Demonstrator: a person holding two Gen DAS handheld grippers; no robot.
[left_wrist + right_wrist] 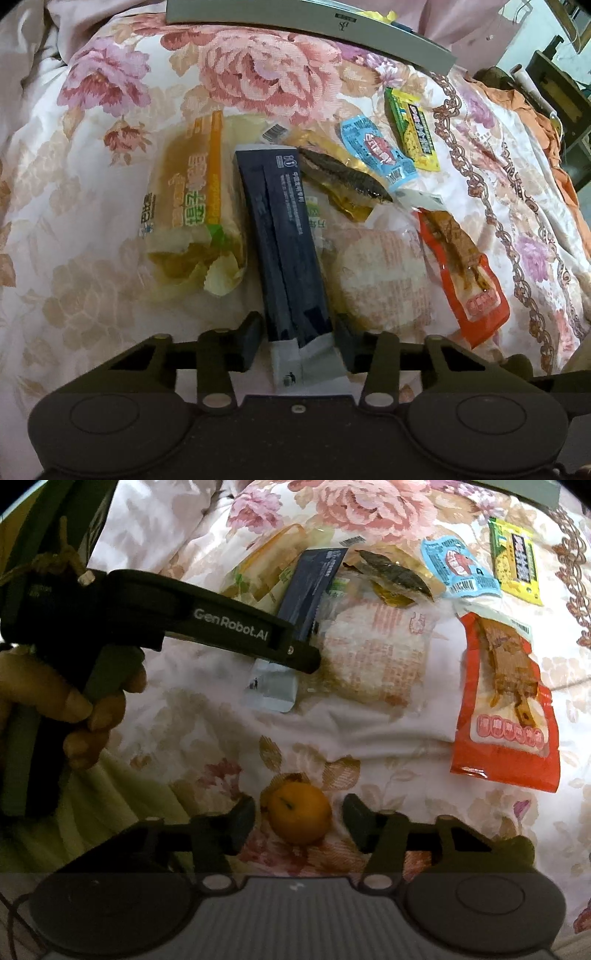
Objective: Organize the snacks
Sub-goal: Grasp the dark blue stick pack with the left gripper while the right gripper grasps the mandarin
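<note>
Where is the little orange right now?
The orange sits on the flowery blanket at the bottom middle of the right wrist view, between the right claw's fingers, below the big red packet.

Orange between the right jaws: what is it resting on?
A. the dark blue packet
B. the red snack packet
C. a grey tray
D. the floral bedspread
D: the orange sits directly on the floral bedspread, apart from the packets.

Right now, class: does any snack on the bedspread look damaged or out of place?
Yes. The bread packet looks torn open at its near end. The dark blue packet lies askew across other wrappers. The orange, the only unwrapped item, sits apart from the pile.
</note>
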